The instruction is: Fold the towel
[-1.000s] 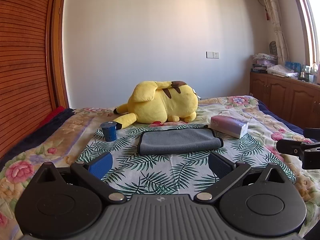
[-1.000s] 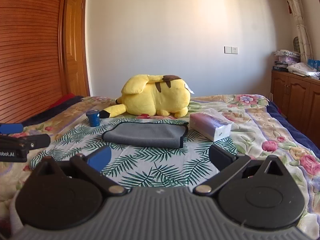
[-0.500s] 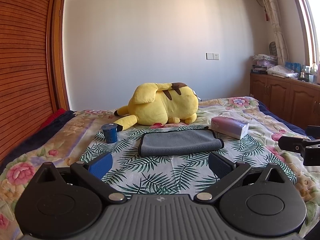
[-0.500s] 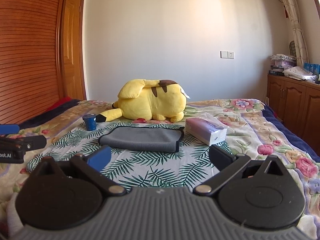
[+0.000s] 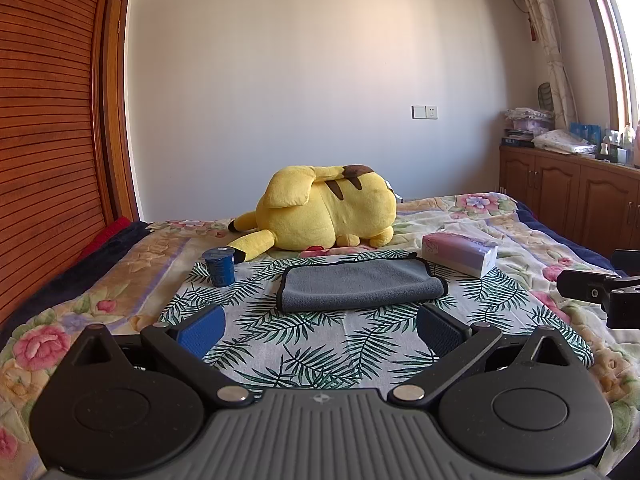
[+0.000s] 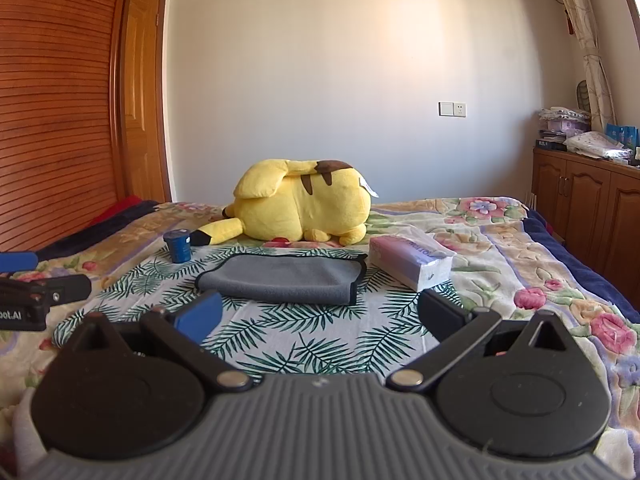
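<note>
I hold both grippers low over the near edge of the bed (image 5: 532, 236), neither touching anything. My left gripper (image 5: 320, 330) has its fingers spread wide, with only bare leaf-print cloth (image 5: 312, 344) between the blue pads. My right gripper (image 6: 318, 314) is spread just as wide, also with nothing between its pads.

The towel (image 5: 358, 284), grey with a dark hem, lies flat on the leaf-print cloth in the middle of the bed, already doubled over, its fold facing me. From the right wrist view the towel (image 6: 284, 280) shows its hemmed edges stacked on its right side; I cannot tell how many layers lie there.

A small blue cup (image 5: 219, 266) stands near the towel's far left corner, apart from it. A tissue pack (image 5: 460, 254) lies just beside the far right corner; whether it touches the towel I cannot tell. A yellow plush toy (image 5: 324, 212) lies behind the towel, towards the far edge, its face hidden from me.

Only the tip of each gripper shows in the other's view, cut off by the frame edge.
</note>
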